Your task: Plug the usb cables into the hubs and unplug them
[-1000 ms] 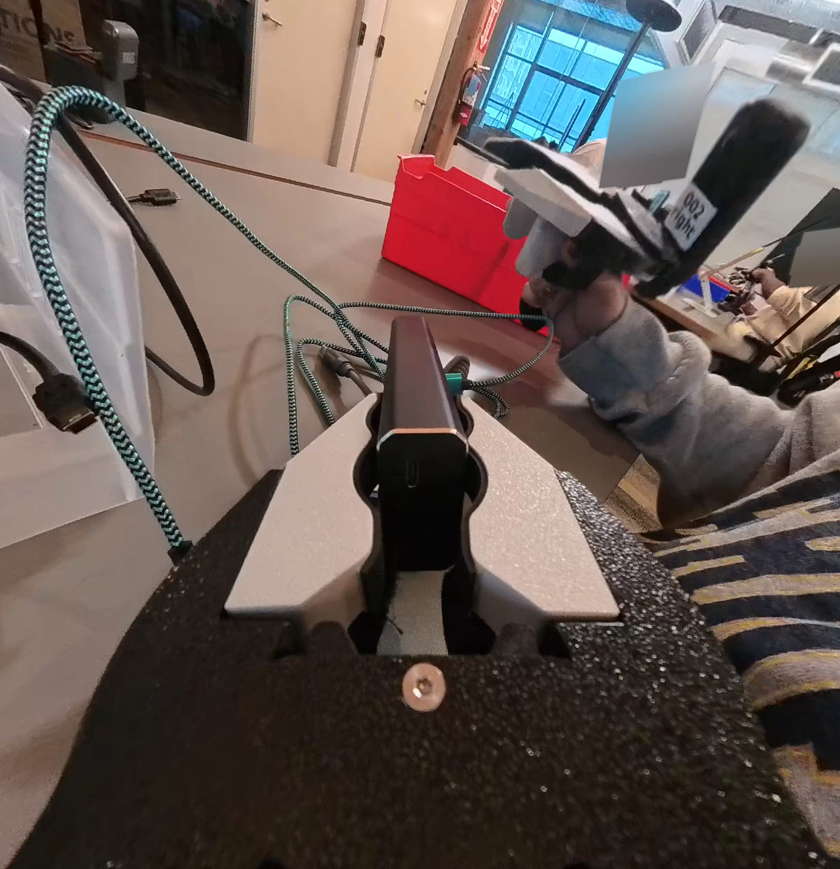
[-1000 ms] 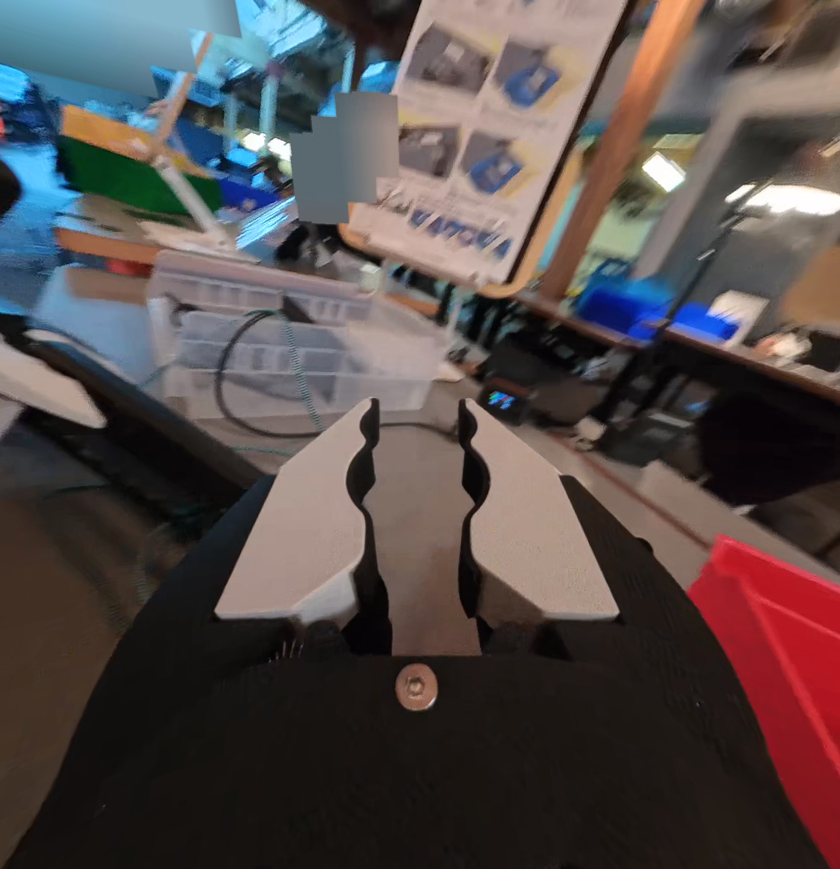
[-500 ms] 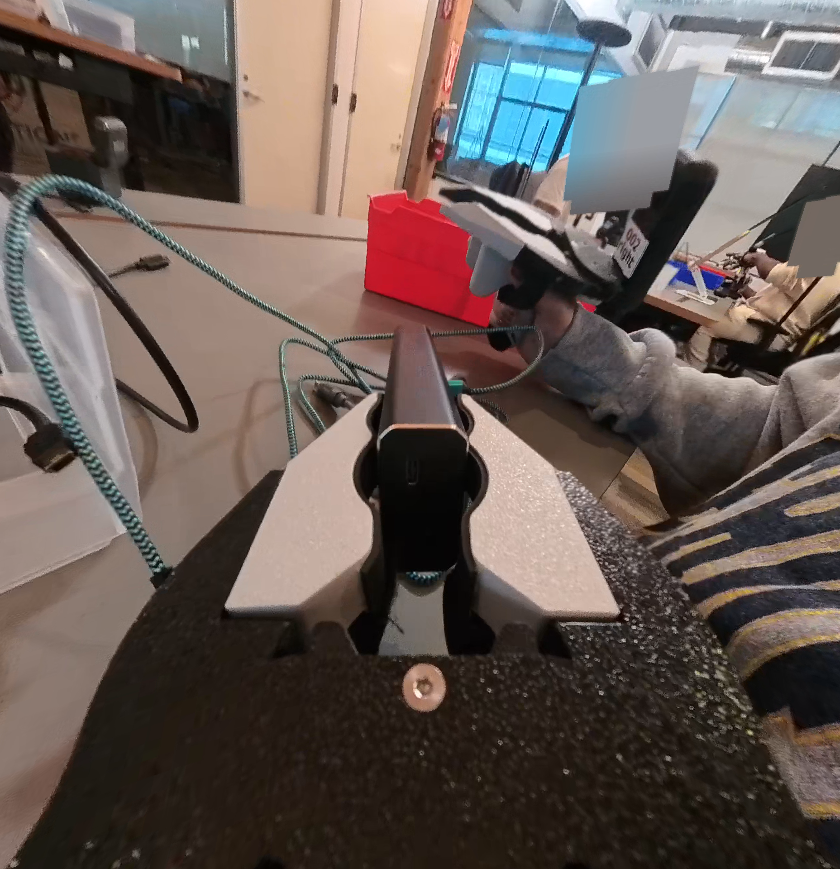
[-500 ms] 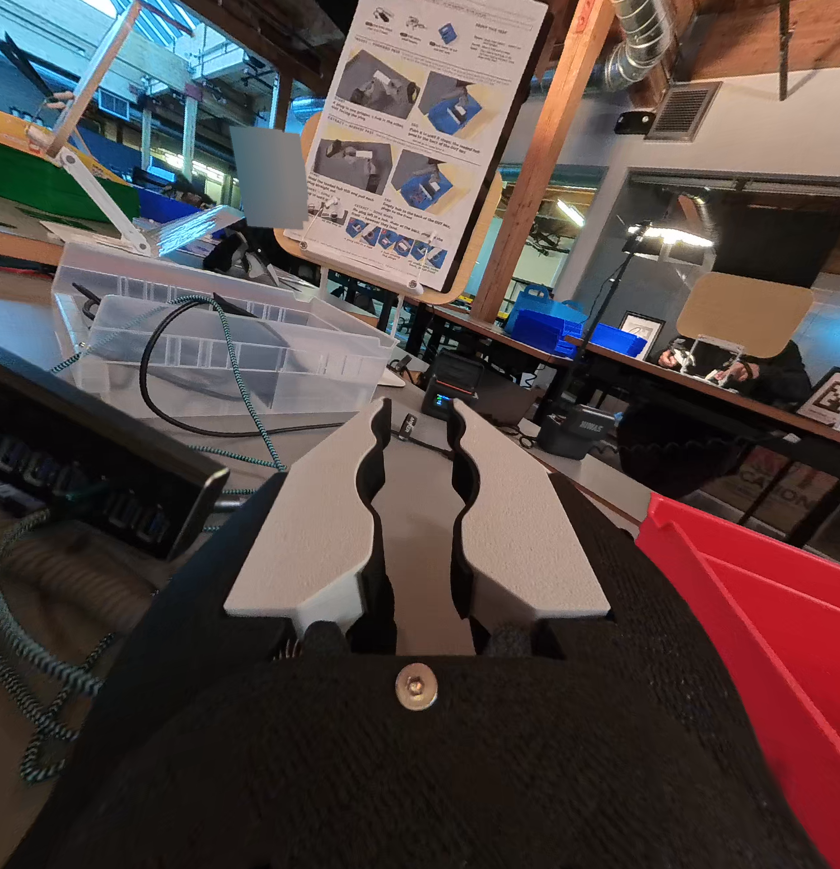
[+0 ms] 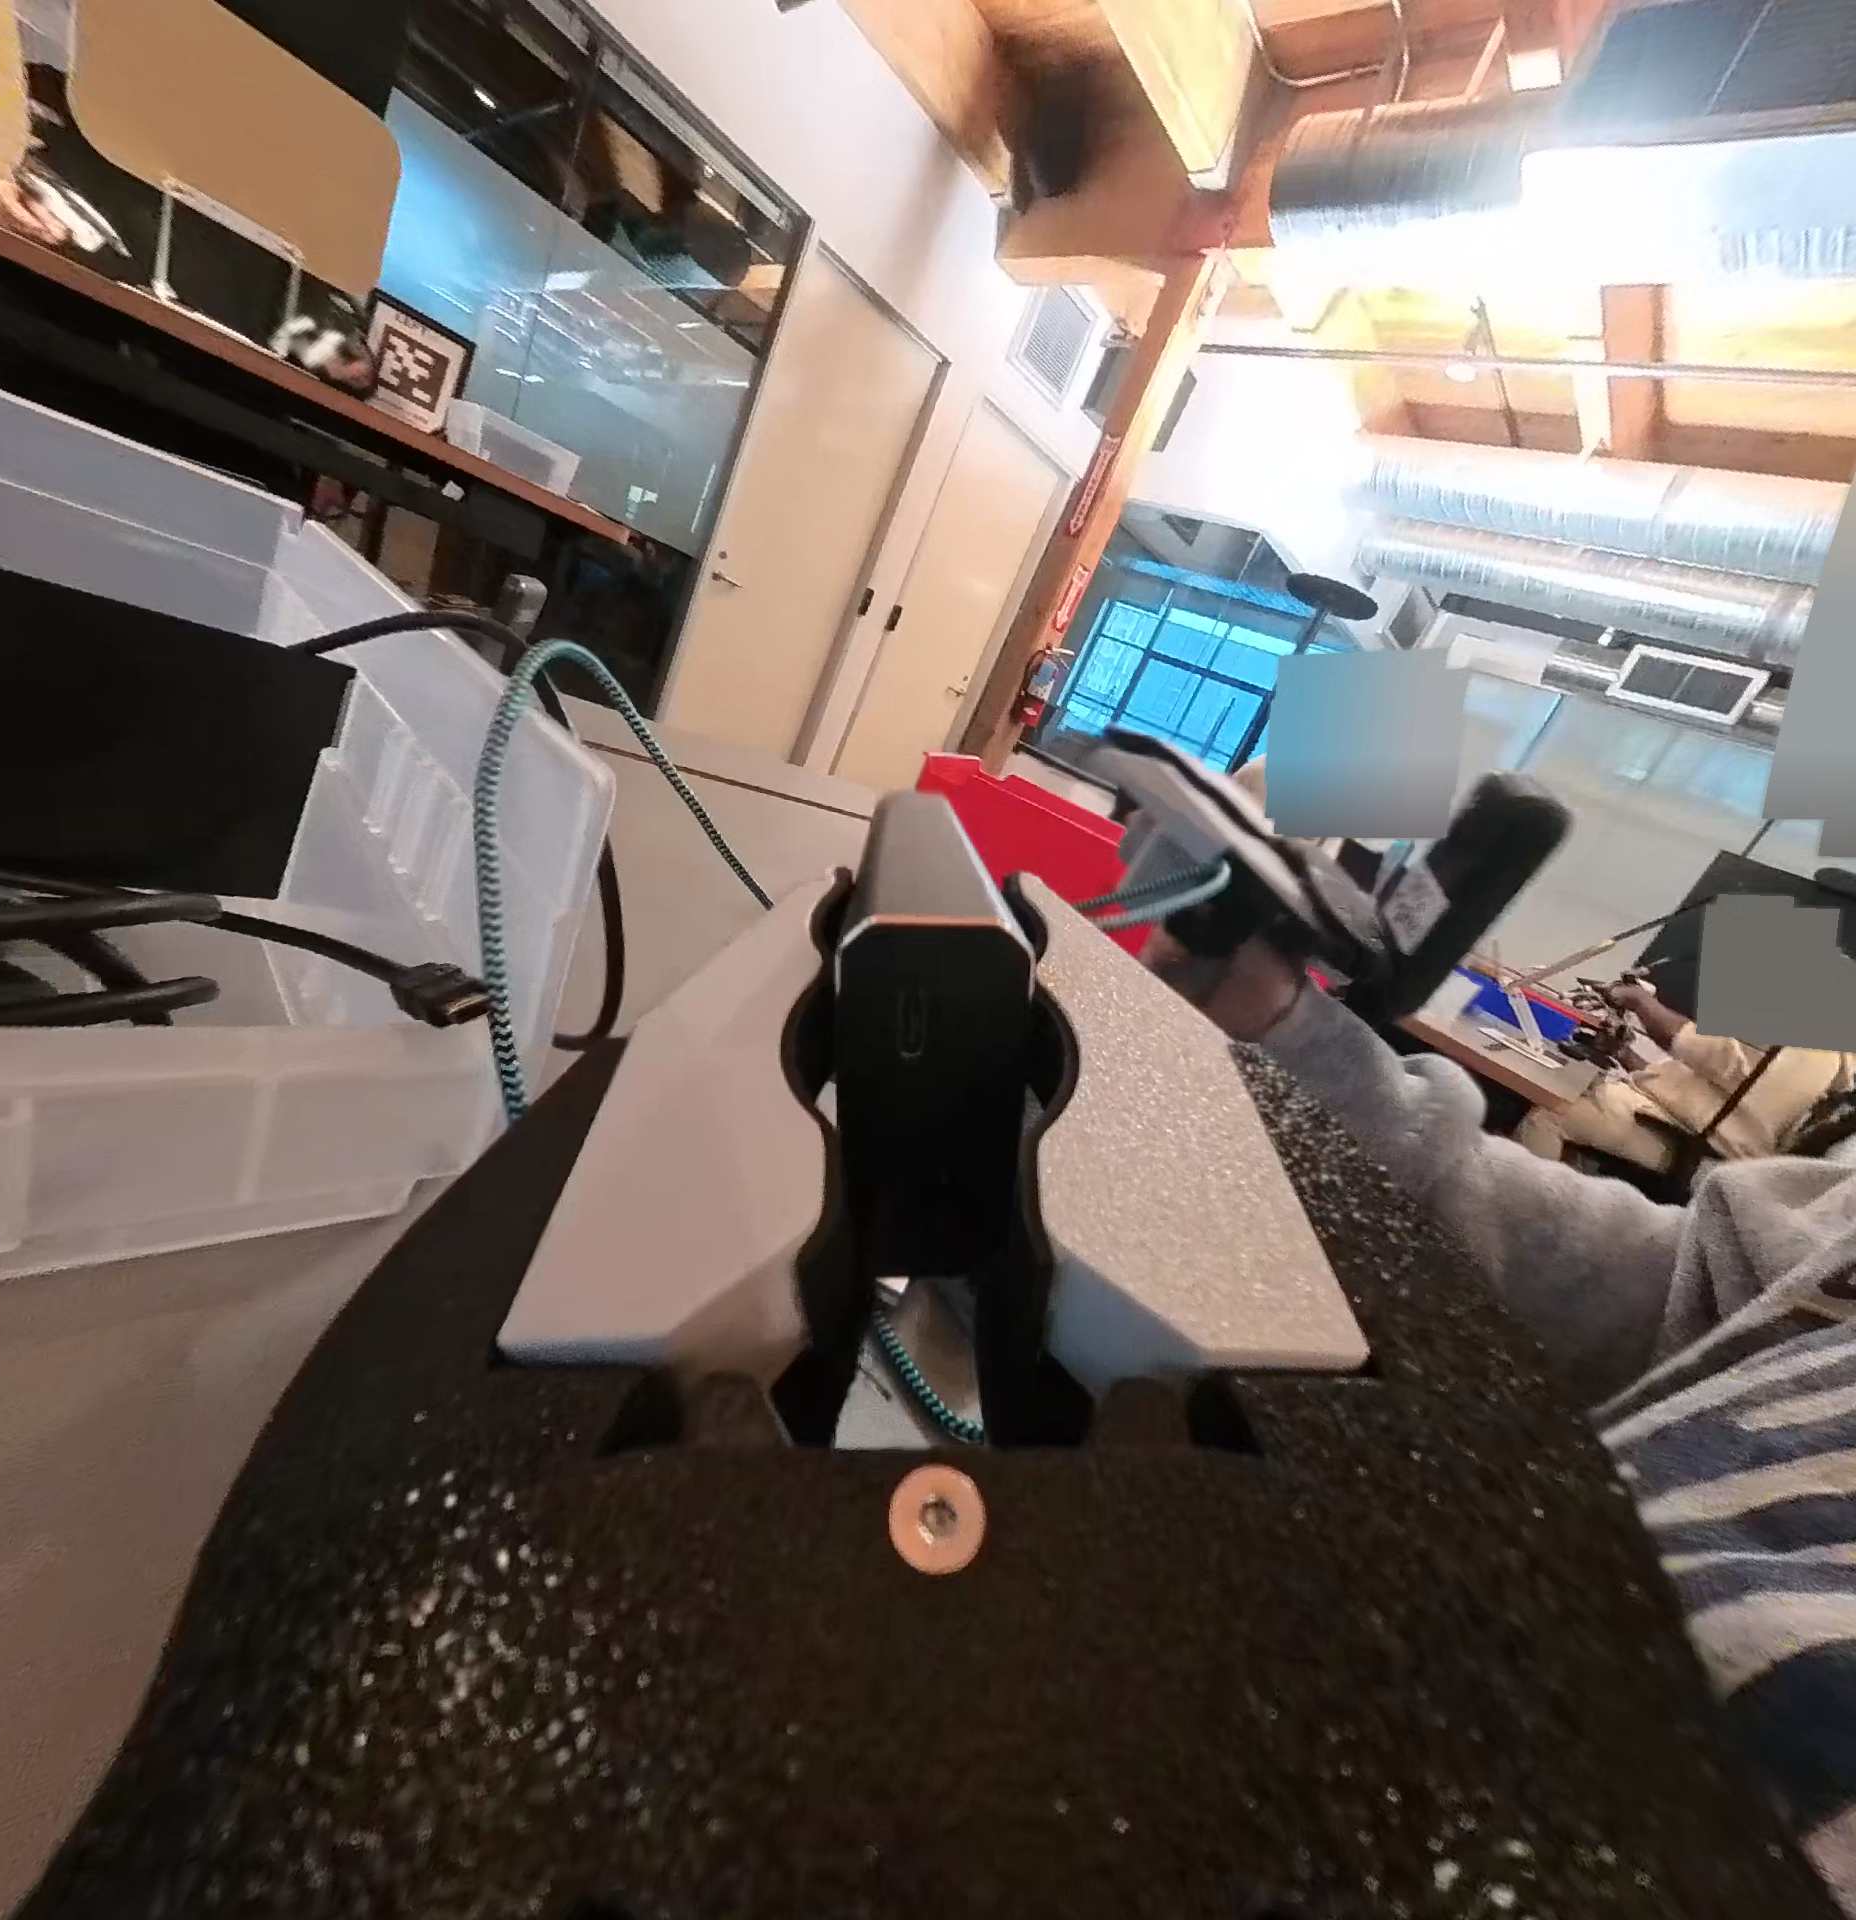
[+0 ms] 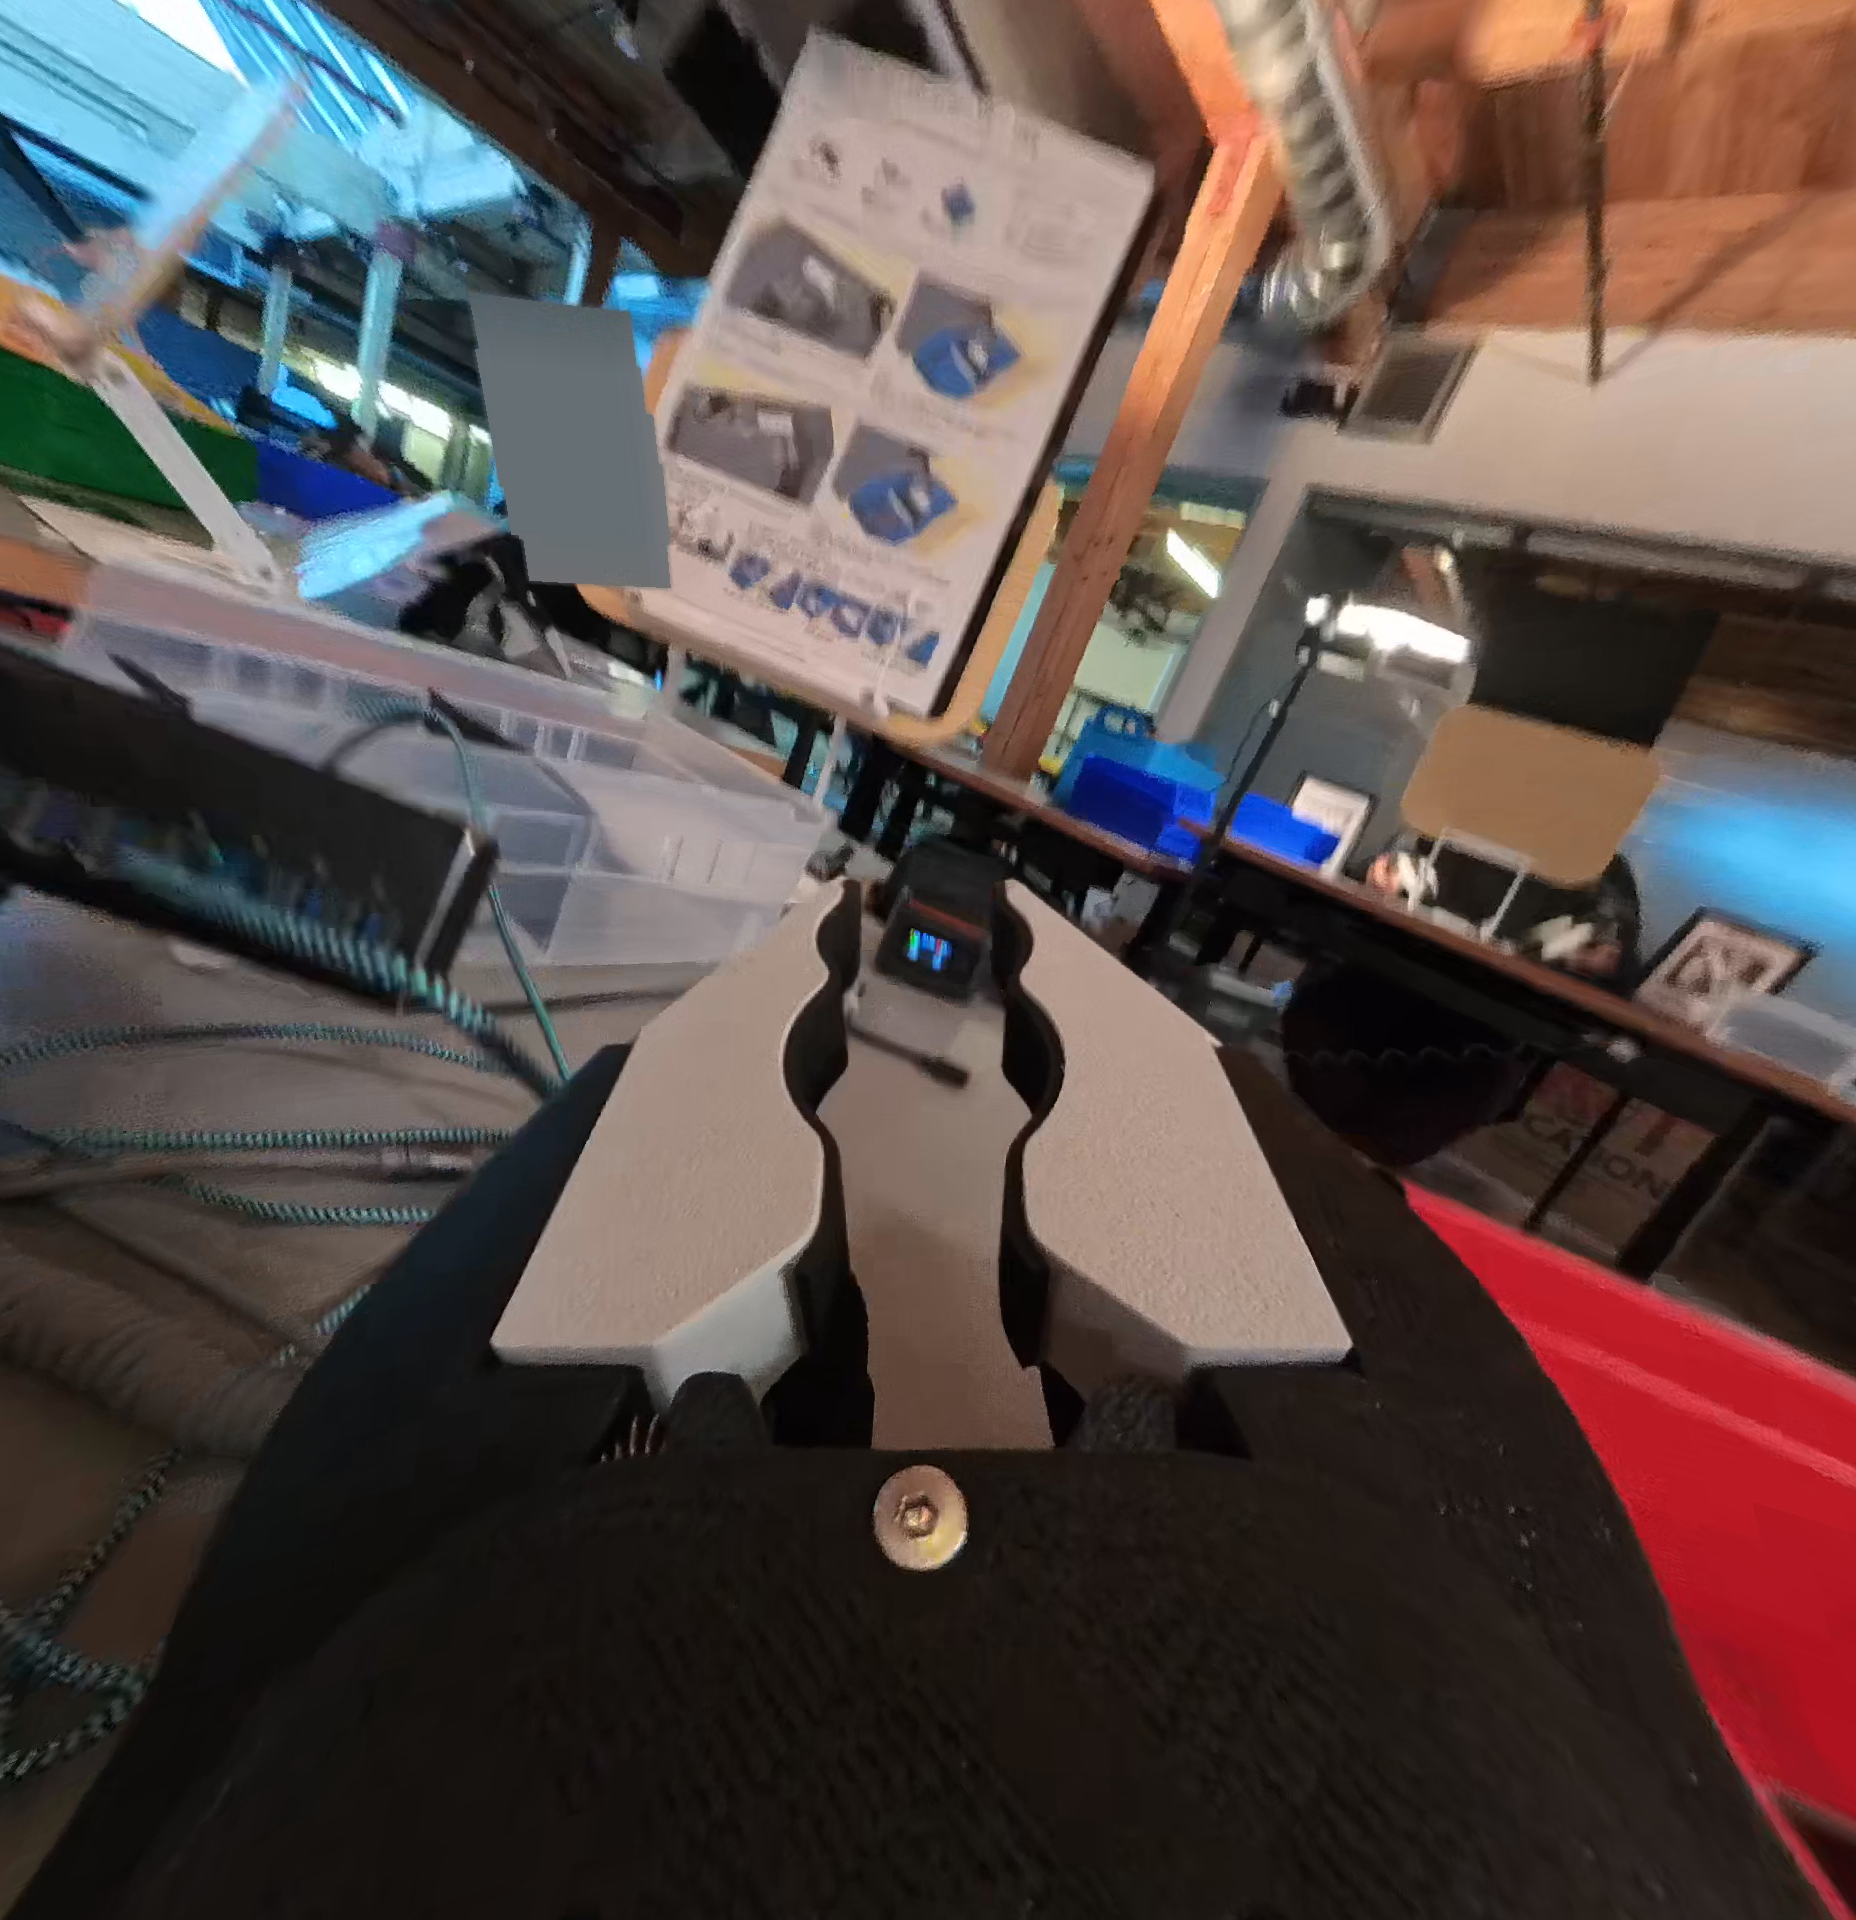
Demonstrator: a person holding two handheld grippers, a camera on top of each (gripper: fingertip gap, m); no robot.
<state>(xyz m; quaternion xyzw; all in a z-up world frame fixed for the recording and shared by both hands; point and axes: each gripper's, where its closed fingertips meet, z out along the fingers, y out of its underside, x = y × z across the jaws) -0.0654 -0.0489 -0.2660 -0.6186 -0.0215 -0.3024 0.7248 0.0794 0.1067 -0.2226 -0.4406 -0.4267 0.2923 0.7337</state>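
Observation:
My left gripper (image 5: 929, 904) is shut on a black USB hub (image 5: 929, 997), gripped by its near end and held above the table, pointing away and upward. A teal braided USB cable (image 5: 498, 831) loops from the clear bin past the fingers, and another stretch runs off the hub's right side toward my right gripper (image 5: 1204, 821). In the right wrist view my right gripper (image 6: 924, 925) is open with nothing between its fingers. The hub (image 6: 228, 821) shows there as a long dark bar at the left, with teal cables (image 6: 280, 1039) lying below it.
A clear plastic bin (image 5: 280, 1091) with black cables stands close on the left; a black plug (image 5: 441, 992) hangs over its wall. A red bin (image 6: 1682, 1455) is at the right. A small device with a lit screen (image 6: 929, 945) sits ahead. A grey sleeve (image 5: 1475, 1174) reaches across. About 20 cm separates my left fingertips from my right.
My left gripper has lifted and tilted the hub upward and moved nearer the clear bin. My right gripper has shifted and tilted, staying open and empty.

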